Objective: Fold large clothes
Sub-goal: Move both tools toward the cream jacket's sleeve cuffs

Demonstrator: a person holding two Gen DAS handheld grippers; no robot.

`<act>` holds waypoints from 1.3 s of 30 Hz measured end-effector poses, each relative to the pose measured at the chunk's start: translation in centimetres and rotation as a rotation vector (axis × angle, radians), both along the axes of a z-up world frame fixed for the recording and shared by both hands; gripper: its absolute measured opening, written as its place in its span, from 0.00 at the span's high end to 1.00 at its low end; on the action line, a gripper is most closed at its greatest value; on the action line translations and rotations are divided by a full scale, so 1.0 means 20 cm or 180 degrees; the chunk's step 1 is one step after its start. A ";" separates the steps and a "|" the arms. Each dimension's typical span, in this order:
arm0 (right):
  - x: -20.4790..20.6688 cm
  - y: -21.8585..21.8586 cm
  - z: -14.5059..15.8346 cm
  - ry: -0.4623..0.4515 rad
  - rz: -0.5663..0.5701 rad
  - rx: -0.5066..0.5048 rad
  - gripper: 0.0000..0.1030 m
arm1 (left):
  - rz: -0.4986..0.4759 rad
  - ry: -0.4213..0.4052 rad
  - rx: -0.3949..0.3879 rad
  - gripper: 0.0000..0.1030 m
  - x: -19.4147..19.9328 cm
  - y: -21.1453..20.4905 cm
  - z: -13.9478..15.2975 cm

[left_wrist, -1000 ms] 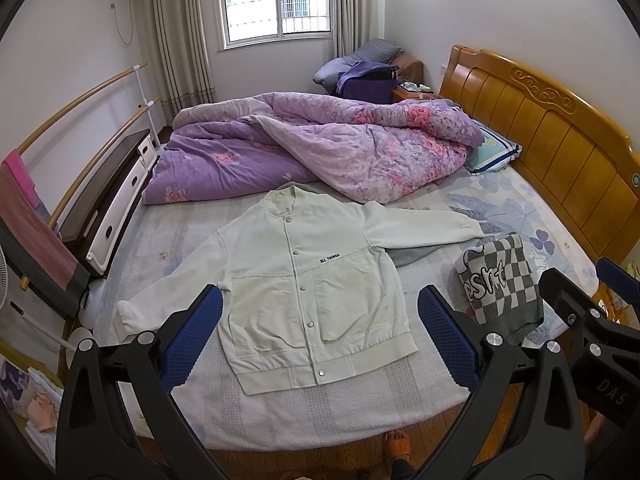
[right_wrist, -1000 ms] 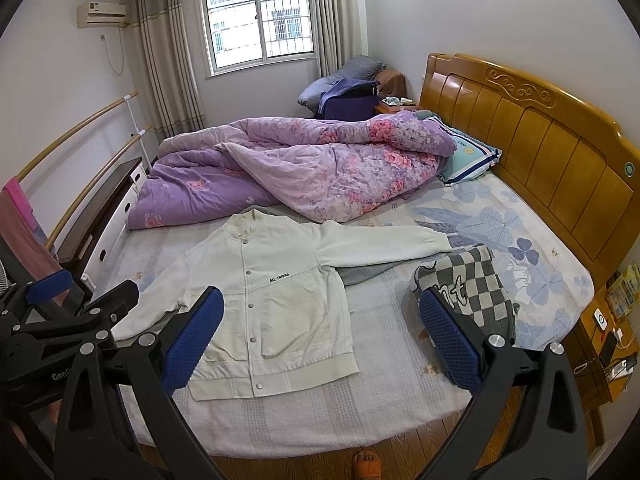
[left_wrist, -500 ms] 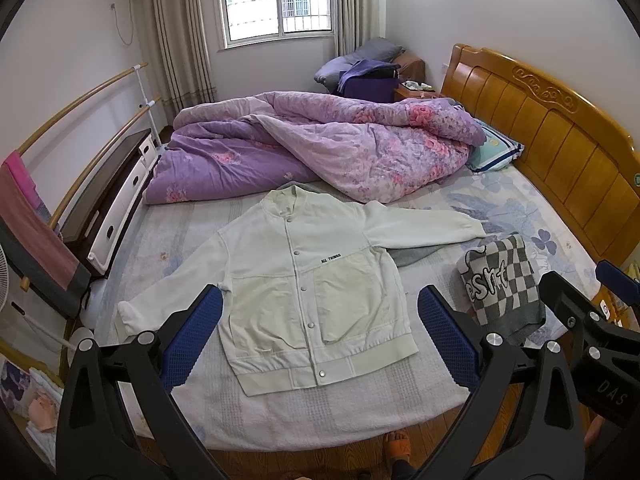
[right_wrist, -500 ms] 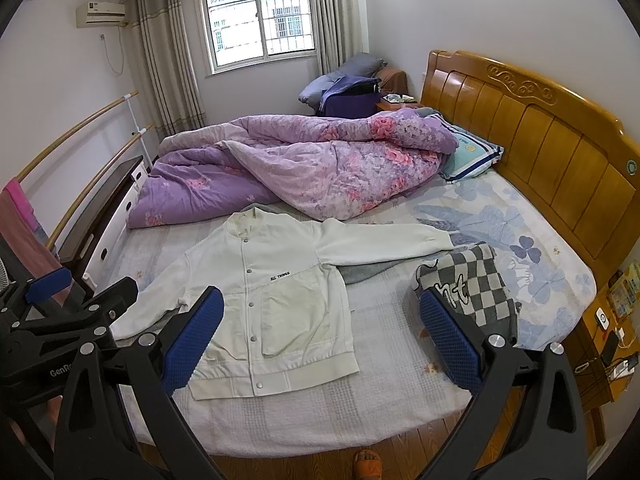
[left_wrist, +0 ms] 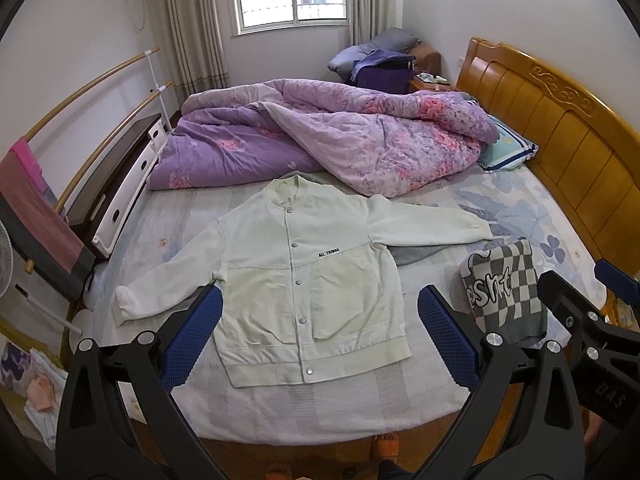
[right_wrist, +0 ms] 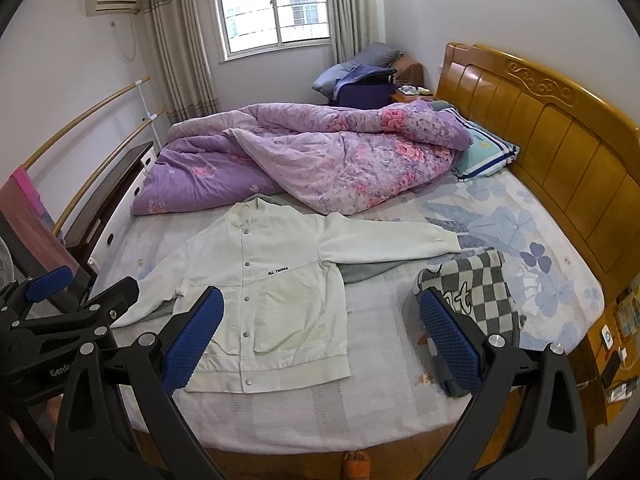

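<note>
A pale white button-up jacket (left_wrist: 304, 272) lies flat and face up on the bed, both sleeves spread out; it also shows in the right wrist view (right_wrist: 272, 292). A grey garment (left_wrist: 416, 254) peeks out from under it. A folded grey-and-white checkered sweater (left_wrist: 504, 284) lies to its right, and shows in the right wrist view (right_wrist: 476, 292). My left gripper (left_wrist: 318, 336) is open and empty, held above the bed's near edge over the jacket hem. My right gripper (right_wrist: 320, 338) is open and empty, above the near edge between jacket and sweater.
A rumpled purple floral quilt (left_wrist: 320, 140) fills the far half of the bed. A striped pillow (left_wrist: 506, 152) lies by the wooden headboard (left_wrist: 560, 128). A rail with a pink towel (left_wrist: 36, 208) and a dresser (left_wrist: 120, 184) stand left. A bedside stand (right_wrist: 612, 356) is at right.
Both grippers have drifted very slightly; the view shifts a little. The clothes have not moved and both grippers stay open.
</note>
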State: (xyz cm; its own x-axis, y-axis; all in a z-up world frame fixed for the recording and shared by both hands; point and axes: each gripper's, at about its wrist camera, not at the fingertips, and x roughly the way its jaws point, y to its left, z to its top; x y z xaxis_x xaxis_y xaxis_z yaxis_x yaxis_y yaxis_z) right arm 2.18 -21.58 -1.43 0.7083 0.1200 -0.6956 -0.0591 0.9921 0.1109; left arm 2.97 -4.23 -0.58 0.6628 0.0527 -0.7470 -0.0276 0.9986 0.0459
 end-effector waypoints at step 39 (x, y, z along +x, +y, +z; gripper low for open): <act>0.73 1.67 -0.65 0.0680 0.0992 -0.0209 0.08 | 0.1042 0.0719 -0.0612 0.05 0.44 1.87 -0.86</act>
State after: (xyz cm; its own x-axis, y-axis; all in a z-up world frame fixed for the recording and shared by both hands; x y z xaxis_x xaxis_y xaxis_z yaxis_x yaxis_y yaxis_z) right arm 16.86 11.75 -14.34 0.4832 0.2569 -0.8370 -0.3415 0.9356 0.0900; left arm 11.82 33.13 -17.79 0.4533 0.0787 -0.8879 -0.3546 0.9298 -0.0986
